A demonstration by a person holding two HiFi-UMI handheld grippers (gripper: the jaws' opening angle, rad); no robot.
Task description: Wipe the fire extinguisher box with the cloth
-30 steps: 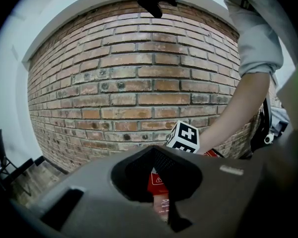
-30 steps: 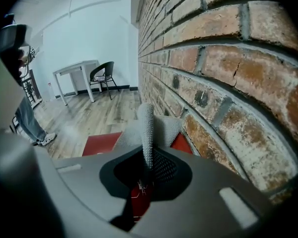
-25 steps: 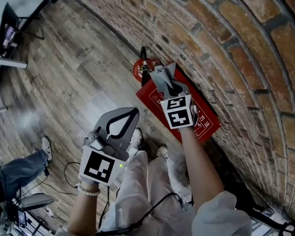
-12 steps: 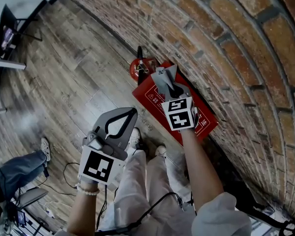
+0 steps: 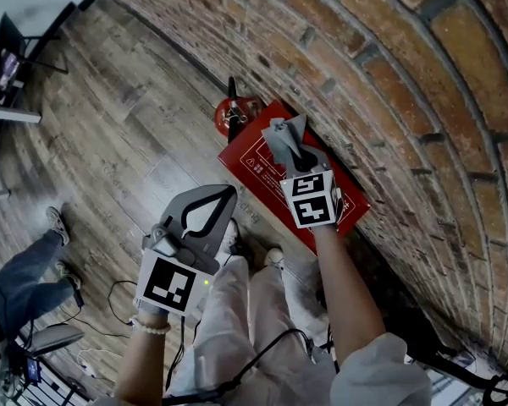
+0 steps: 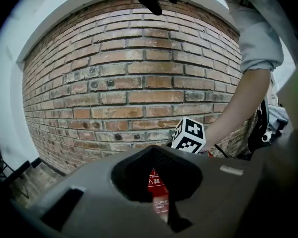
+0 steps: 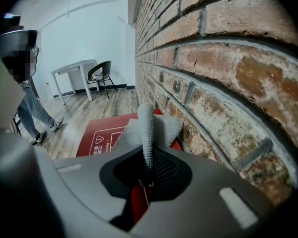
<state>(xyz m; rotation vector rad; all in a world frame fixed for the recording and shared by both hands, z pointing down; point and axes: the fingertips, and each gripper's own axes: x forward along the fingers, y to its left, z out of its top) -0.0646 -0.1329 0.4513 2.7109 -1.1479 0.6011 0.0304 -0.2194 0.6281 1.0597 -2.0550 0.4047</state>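
Observation:
The red fire extinguisher box (image 5: 258,169) lies on the wooden floor against the brick wall. Over the box's wall side, my right gripper (image 5: 284,134) is shut on a grey cloth (image 5: 281,130). In the right gripper view the cloth (image 7: 147,126) stands folded between the jaws, with the box's lid (image 7: 103,133) beneath and ahead. My left gripper (image 5: 229,192) hangs above the floor on the near side of the box, shut and holding nothing. The left gripper view shows a sliver of the red box (image 6: 156,183) through its jaws and the right gripper's marker cube (image 6: 188,135).
A red fire extinguisher (image 5: 229,113) stands at the box's far end. The brick wall (image 5: 389,83) runs close along the right. A person's legs (image 5: 21,265) are at the left, cables (image 5: 118,299) lie on the floor, and a table and chair (image 7: 92,72) stand farther off.
My right gripper has slid the cloth a little along the lid, away from the extinguisher. The person's legs at the left have shifted. The left gripper has barely moved.

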